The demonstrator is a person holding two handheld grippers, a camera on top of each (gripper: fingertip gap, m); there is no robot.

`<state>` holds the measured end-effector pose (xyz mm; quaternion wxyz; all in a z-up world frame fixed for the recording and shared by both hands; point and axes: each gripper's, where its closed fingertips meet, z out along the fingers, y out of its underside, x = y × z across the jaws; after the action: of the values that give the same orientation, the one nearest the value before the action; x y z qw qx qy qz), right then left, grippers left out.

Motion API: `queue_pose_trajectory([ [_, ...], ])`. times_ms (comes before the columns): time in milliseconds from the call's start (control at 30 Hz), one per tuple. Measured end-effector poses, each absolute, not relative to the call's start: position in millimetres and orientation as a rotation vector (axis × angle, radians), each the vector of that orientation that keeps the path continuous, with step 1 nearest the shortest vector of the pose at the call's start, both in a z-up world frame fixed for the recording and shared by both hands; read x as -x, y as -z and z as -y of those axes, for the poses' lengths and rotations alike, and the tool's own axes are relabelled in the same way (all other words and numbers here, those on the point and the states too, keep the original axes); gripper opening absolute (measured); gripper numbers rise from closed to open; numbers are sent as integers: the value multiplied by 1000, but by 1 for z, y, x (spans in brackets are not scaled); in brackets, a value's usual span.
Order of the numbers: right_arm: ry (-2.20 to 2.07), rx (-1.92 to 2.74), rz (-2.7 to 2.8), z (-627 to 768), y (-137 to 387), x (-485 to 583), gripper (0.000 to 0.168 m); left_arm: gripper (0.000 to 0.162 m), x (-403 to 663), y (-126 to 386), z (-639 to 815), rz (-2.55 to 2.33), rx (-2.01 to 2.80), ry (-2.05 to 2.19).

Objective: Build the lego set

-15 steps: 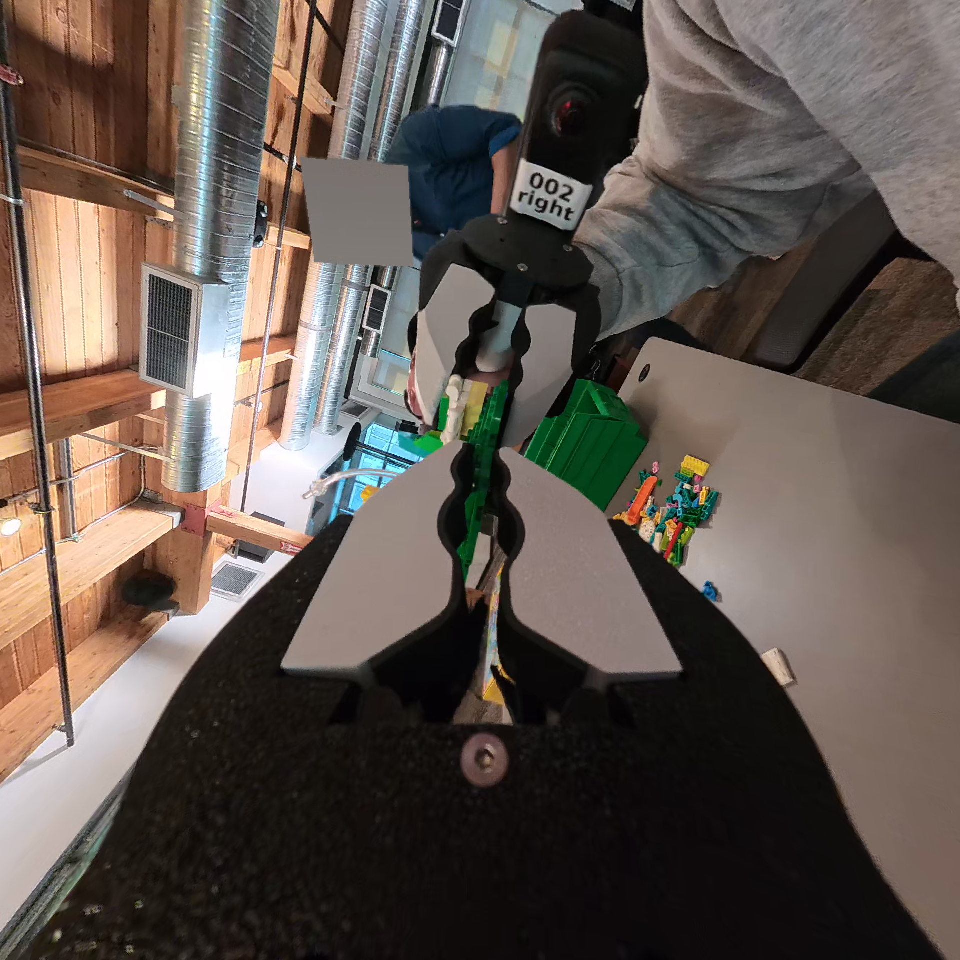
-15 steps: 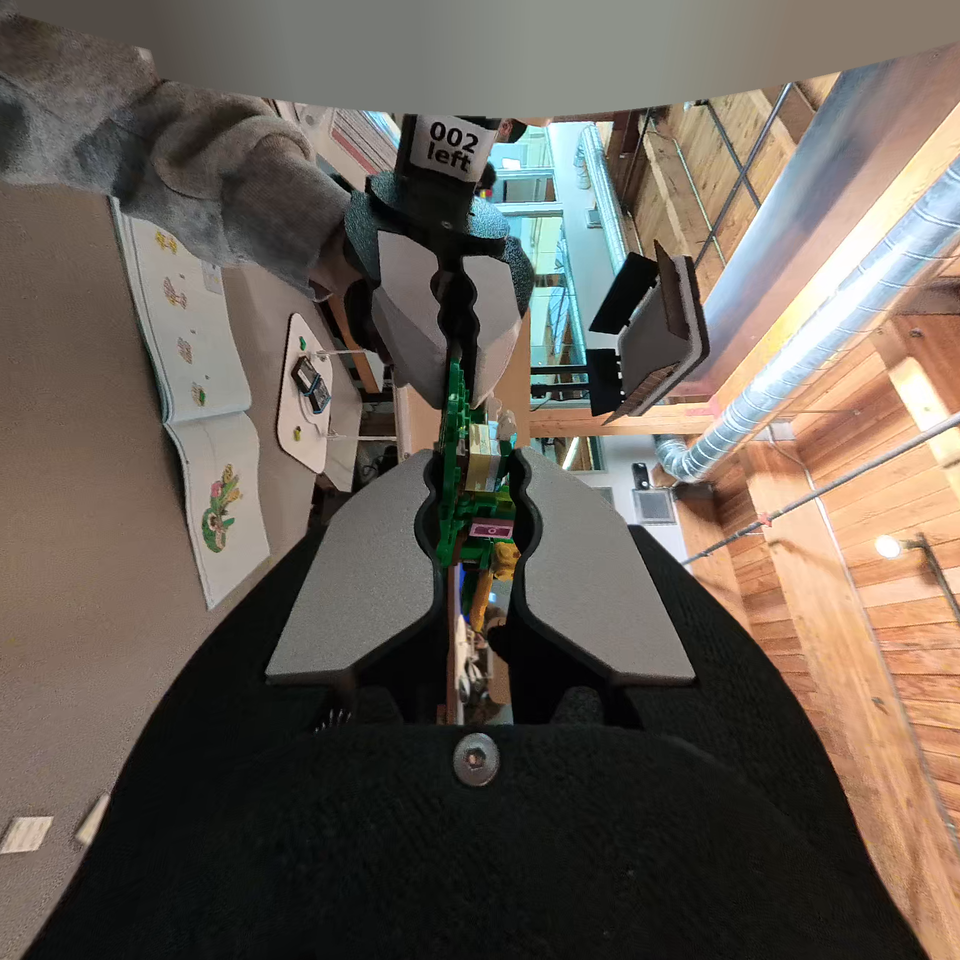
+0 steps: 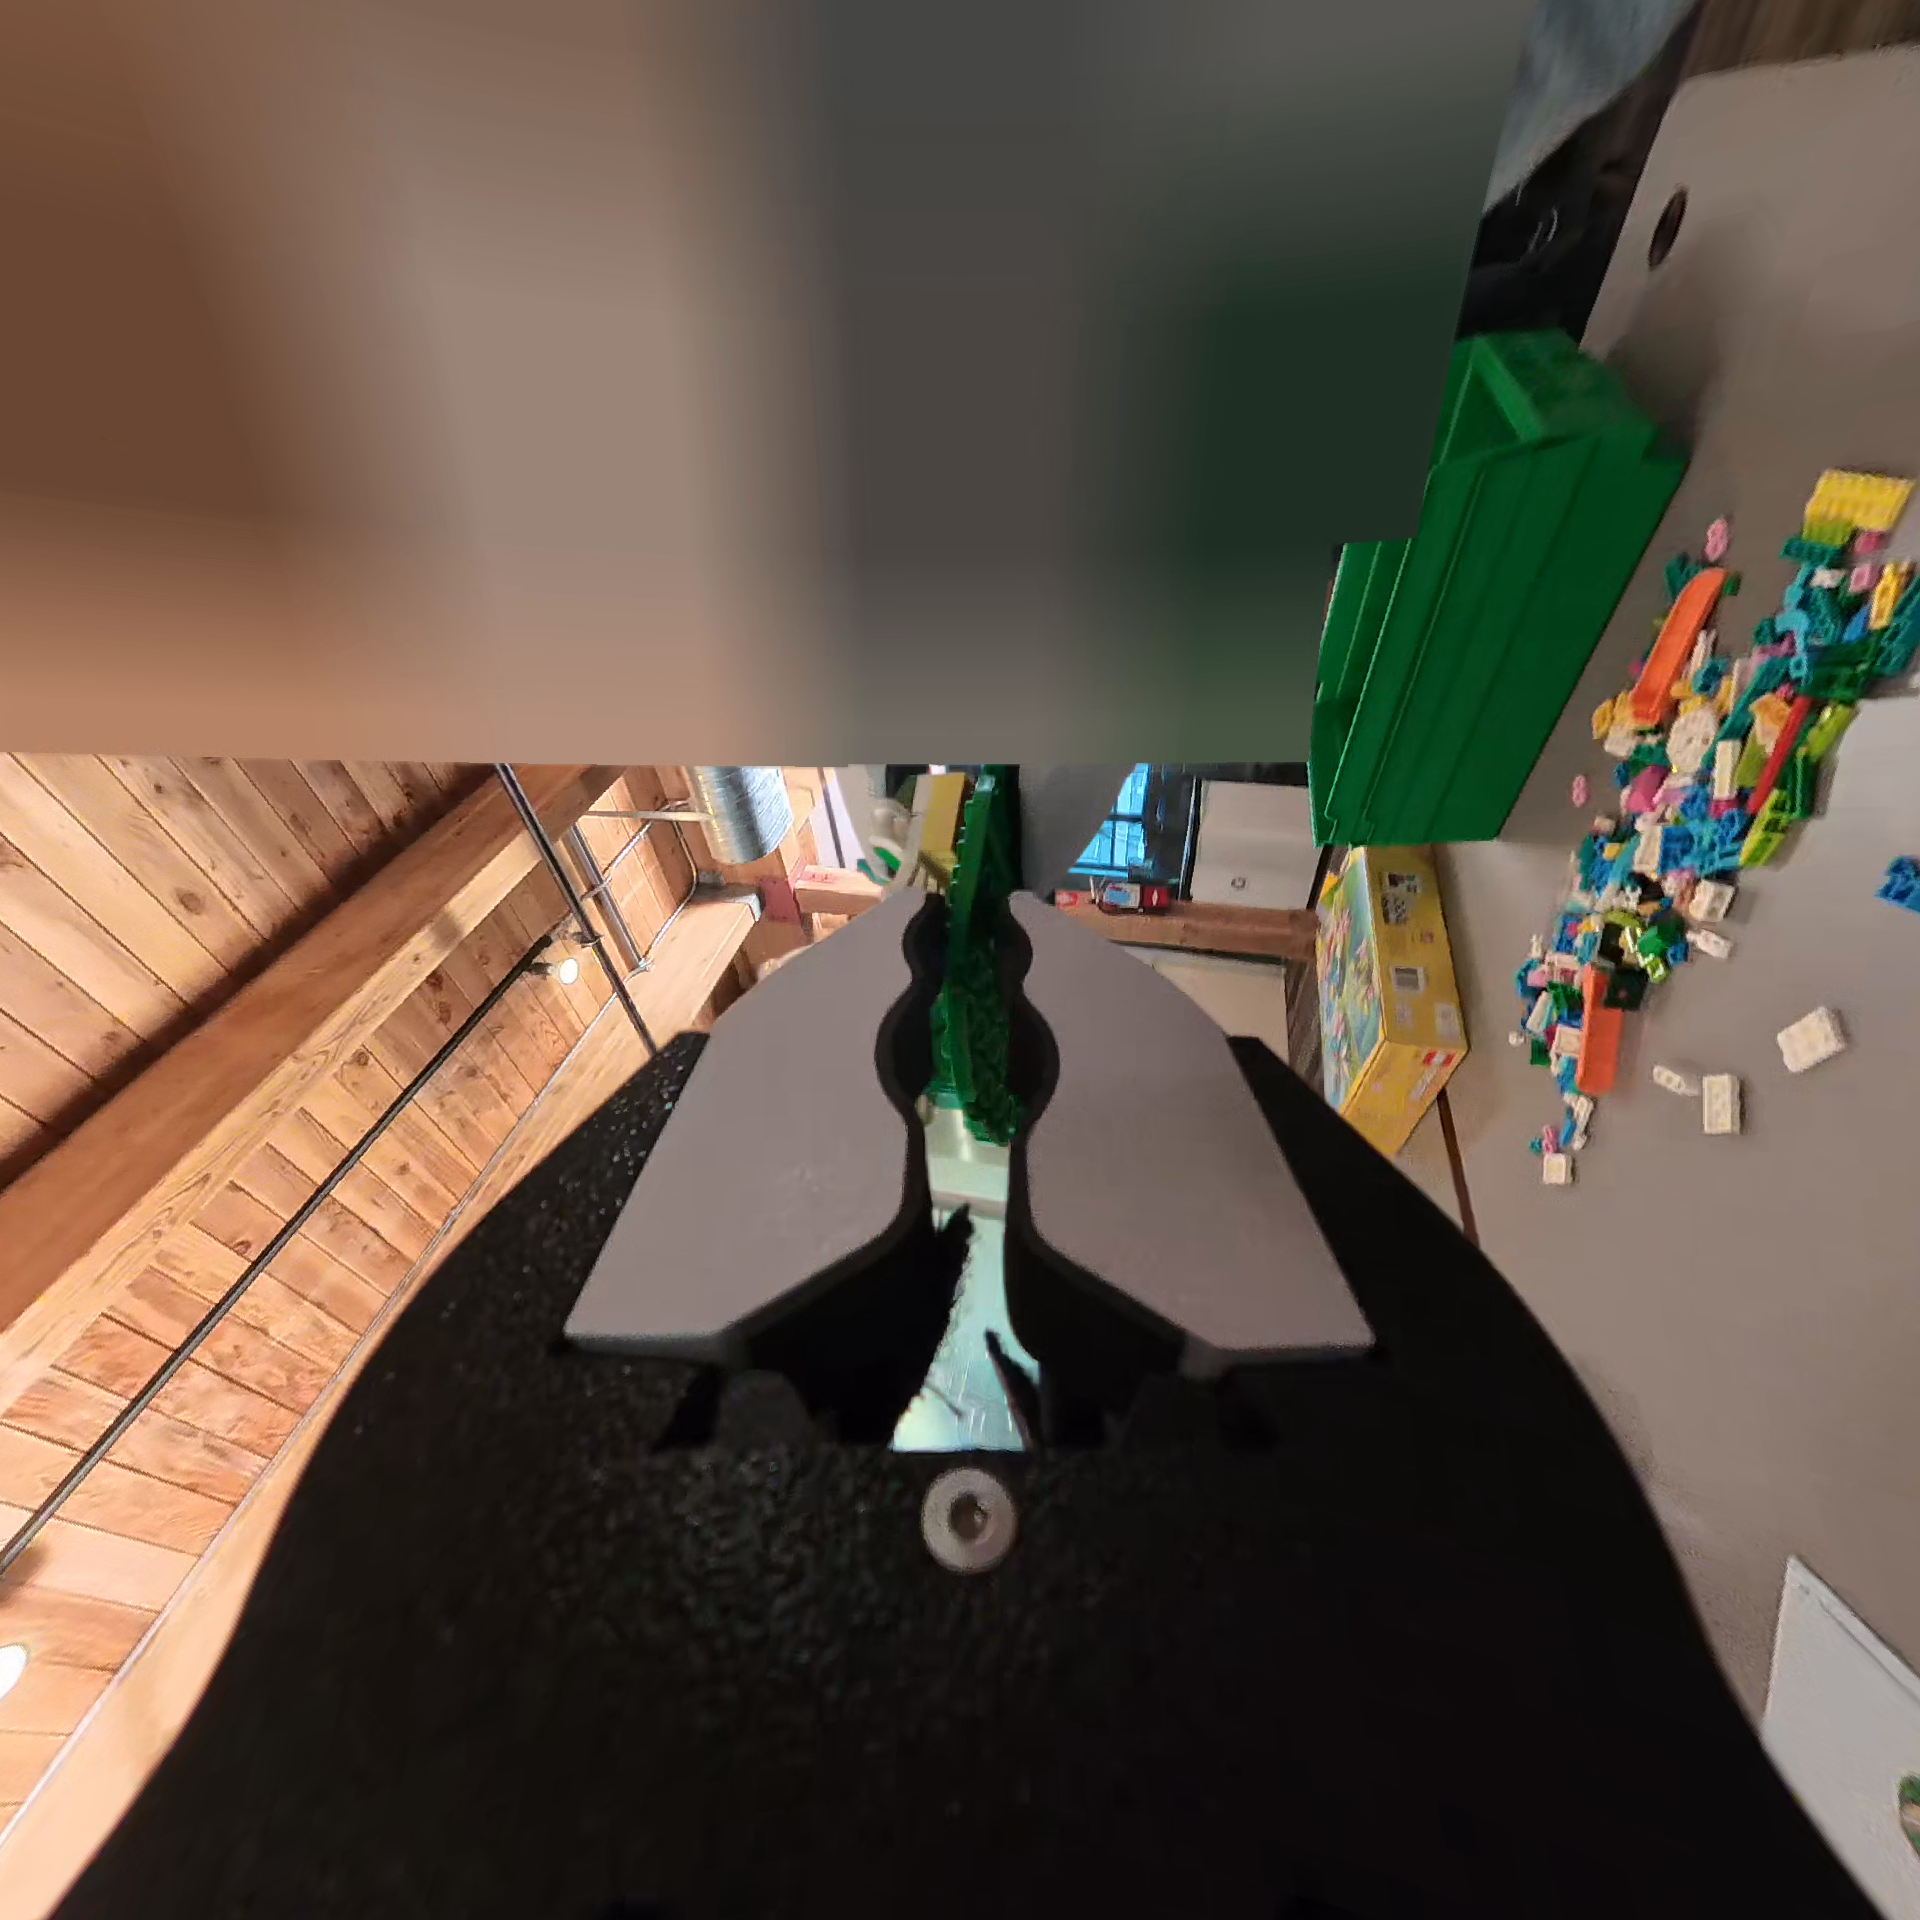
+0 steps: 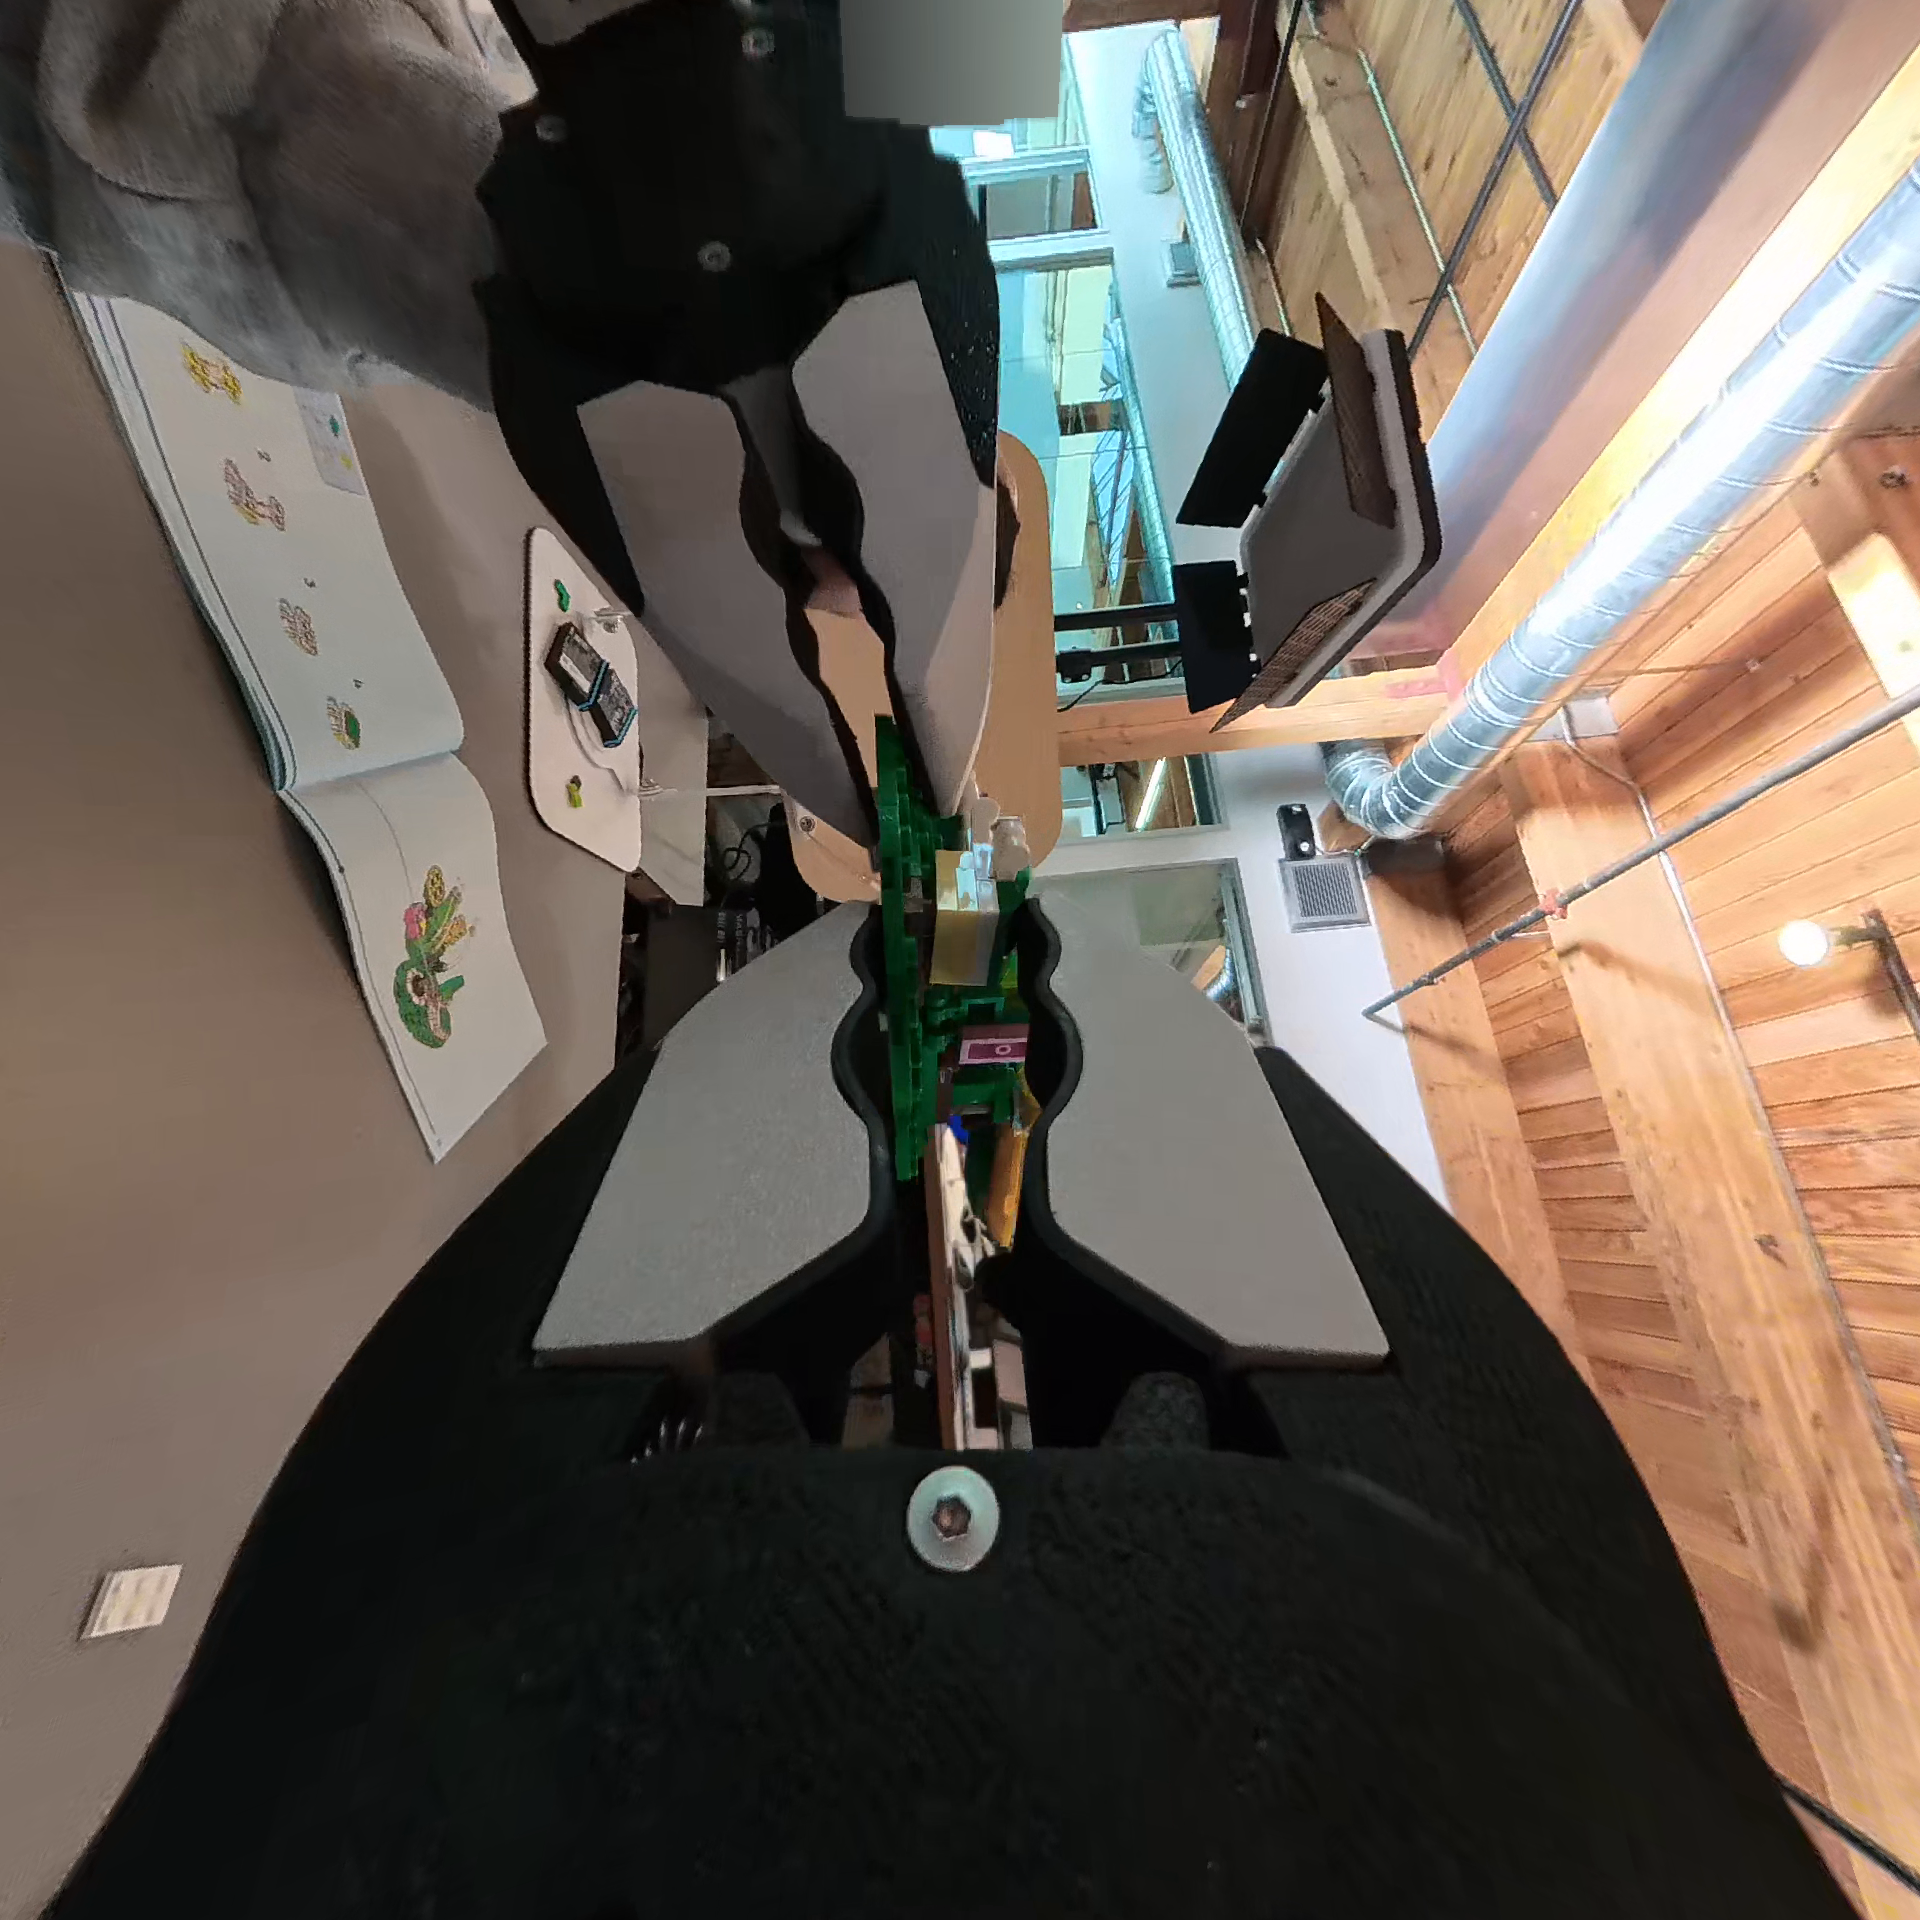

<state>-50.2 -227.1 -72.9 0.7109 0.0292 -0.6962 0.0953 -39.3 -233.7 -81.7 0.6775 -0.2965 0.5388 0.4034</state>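
Timber planking [image 3: 260,1091] filled the left of my left wrist view, and next to it my left claw [image 3: 971,935] sat closed on the edge of the green lego plate [image 3: 977,997], its grey fingers [image 3: 790,1143] pinching the plate edge-on between them. Right of the claw I saw a green bin [image 3: 1475,623] lying on the grey table [image 3: 1662,1351], with a yellow box [image 3: 1387,997] just beside it. Farther right a heap of loose coloured bricks [image 3: 1714,831] was spread over the table, a few white ones lying a little apart from the heap. In my right wrist view, an open instruction booklet [image 4: 312,675] lay on the table [image 4: 156,1143] at the left, with a small white tray [image 4: 582,707] near it and a grey sleeve [image 4: 260,156] above. Toward the middle, the left claw [image 4: 914,800] came in from the top, its tips shut on the far end of the same green build [image 4: 914,997]. My right claw [image 4: 951,997] was narrowed around the near end of that build, which carried yellow, white and pink pieces on its right face; I held it off the table between both claws. Right of that I saw a silver duct [image 4: 1662,540] and wooden boards [image 4: 1714,1195].
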Motion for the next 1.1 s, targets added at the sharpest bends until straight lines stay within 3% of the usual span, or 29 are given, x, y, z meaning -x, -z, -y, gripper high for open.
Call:
queue_pose_trajectory([
  [567, -118, -322, 1585, 238, 76, 39, 24, 7, 28, 86, 243, -1233, 741, -602],
  [1100, -163, -137, 1551, 225, 73, 48, 21, 7, 38, 81, 231, -1163, 762, -654],
])
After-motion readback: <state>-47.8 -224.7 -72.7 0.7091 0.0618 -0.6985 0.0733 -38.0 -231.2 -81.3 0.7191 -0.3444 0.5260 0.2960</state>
